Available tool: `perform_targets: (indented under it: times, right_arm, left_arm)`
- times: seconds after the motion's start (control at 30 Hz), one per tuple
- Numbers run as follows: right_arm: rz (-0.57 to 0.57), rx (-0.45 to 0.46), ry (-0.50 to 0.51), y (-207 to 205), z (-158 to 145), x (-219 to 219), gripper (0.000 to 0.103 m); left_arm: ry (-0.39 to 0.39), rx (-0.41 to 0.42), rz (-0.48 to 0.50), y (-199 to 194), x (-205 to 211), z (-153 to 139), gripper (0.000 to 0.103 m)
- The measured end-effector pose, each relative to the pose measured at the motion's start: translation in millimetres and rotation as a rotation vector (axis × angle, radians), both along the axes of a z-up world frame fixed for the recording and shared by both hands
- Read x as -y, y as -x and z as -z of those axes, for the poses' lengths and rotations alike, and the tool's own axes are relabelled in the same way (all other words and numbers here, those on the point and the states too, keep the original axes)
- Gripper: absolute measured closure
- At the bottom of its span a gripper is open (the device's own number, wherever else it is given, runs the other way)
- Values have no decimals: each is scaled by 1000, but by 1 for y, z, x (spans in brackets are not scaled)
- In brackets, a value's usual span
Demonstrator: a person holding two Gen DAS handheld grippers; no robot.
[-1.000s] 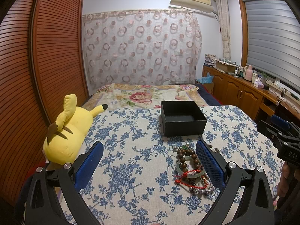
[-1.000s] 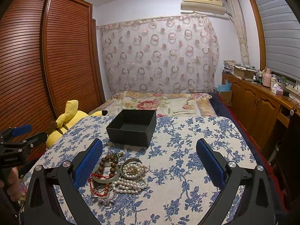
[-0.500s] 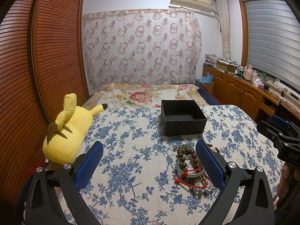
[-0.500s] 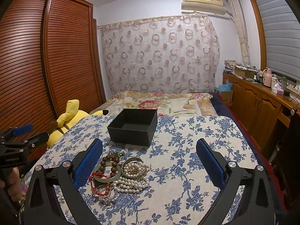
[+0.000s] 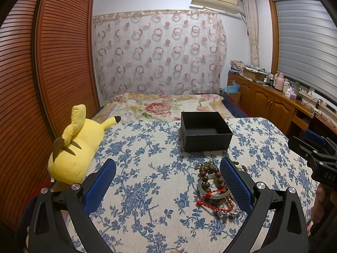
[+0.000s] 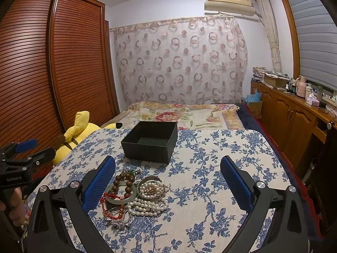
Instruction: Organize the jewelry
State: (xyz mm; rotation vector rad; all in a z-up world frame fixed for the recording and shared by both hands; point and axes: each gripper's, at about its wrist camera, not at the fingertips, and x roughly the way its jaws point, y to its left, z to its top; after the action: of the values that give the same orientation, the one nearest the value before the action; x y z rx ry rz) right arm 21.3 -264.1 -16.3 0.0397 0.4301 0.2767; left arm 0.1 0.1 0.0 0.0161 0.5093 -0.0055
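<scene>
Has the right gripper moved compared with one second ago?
Yes. The right gripper edged forward and slightly left: in its view the black box and jewelry pile sit a little nearer and further right.

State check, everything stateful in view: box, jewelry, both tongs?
black box: upright, lidless, looks empty inside
jewelry pile: heaped on the floral cloth just in front of the box, none in it yet
pearl necklace: loose, tangled with the bangles
wooden bead bracelet: resting over the jade bangle
left tongs: open, empty
right tongs: open, empty
</scene>
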Motion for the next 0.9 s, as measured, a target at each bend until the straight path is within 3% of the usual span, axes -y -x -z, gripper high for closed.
perform_targets:
  times: [0.9]
  right_arm:
    - [-3, -1, 1, 2, 2, -4, 2]
  left_arm:
    - [3, -1, 4, 1, 1, 1, 8]
